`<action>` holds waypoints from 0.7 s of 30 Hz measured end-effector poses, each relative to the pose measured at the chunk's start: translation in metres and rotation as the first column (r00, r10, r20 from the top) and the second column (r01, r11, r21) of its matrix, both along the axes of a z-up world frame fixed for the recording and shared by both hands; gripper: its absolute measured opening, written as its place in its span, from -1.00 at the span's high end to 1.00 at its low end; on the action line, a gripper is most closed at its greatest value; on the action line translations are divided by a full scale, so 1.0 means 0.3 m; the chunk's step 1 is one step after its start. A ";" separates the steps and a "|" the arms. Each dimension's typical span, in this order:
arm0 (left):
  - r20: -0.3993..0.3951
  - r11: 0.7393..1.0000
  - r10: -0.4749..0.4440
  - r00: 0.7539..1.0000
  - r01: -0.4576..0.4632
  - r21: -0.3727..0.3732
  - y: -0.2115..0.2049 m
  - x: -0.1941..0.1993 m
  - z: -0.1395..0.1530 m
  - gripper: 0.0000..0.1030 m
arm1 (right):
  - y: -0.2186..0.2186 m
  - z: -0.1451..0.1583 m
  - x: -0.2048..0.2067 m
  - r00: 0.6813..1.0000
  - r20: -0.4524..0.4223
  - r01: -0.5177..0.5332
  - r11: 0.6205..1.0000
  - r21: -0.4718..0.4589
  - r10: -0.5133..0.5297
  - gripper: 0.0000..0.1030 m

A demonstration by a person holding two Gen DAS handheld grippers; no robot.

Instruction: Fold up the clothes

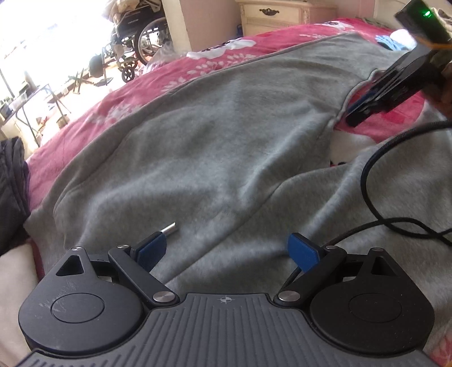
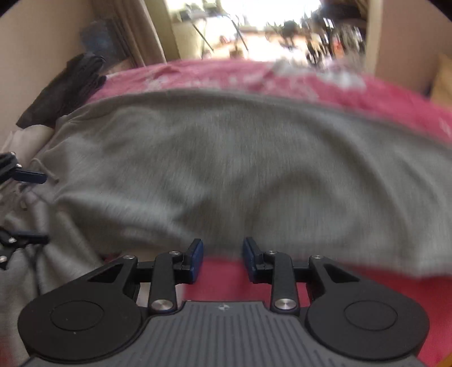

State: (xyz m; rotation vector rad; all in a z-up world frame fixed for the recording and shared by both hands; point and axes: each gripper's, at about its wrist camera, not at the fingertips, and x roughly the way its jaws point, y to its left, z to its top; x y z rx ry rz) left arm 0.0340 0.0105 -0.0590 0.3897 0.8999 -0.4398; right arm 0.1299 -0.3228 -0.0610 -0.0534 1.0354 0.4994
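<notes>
Grey fleece sweatpants [image 1: 214, 146] lie spread across a pink blanket [image 1: 93, 124]. My left gripper [image 1: 226, 249] is wide open, low over the cloth at the waist end, with a metal drawstring tip [image 1: 169, 228] by its left finger. My right gripper [image 2: 223, 258] is open and empty, its fingertips at the near edge of the grey fabric [image 2: 226, 169], over pink blanket [image 2: 223, 279]. The right gripper also shows in the left wrist view [image 1: 364, 108] at the garment's far edge. The left gripper's fingers [image 2: 28, 176] show at the left of the right wrist view.
A black cable [image 1: 375, 203] loops over the cloth at right. A dark garment [image 2: 62, 87] lies at the bed's left corner. A wheelchair [image 1: 135, 36] and a folding table [image 1: 31, 107] stand beyond the bed, with a white dresser [image 1: 282, 14] behind.
</notes>
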 end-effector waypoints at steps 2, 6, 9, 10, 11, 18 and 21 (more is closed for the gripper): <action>-0.002 1.000 -0.001 1.000 0.001 -0.001 0.005 -0.001 -0.001 -0.83 | -0.008 0.046 -0.011 0.999 0.034 0.029 0.999 -0.013 -0.028 0.44; 0.001 1.000 -0.006 1.000 0.006 0.002 0.003 0.000 0.000 -0.83 | 0.027 0.087 0.037 0.985 0.146 0.089 0.996 0.001 -0.088 0.44; -0.003 1.000 0.009 1.000 -0.009 -0.007 0.015 -0.008 0.007 -0.83 | 0.068 0.008 0.058 0.986 0.136 0.095 0.995 -0.003 -0.094 0.43; -0.007 1.000 0.016 1.000 -0.016 -0.012 0.020 -0.011 0.010 -0.83 | 0.081 -0.018 0.065 0.987 0.133 0.097 0.995 -0.005 -0.095 0.42; -0.011 1.000 0.022 1.000 -0.023 -0.016 0.025 -0.015 0.013 -0.83 | 0.095 -0.044 0.071 0.987 0.129 0.099 0.995 -0.006 -0.097 0.41; -0.031 0.999 0.033 0.999 -0.033 -0.015 0.048 -0.023 0.012 -0.84 | 0.075 0.025 0.004 0.991 0.066 0.113 0.990 0.080 -0.118 0.44; -0.041 0.999 0.037 0.998 -0.038 -0.009 0.047 -0.015 0.003 -0.84 | 0.091 0.062 0.039 0.986 0.106 0.118 0.986 0.114 -0.130 0.44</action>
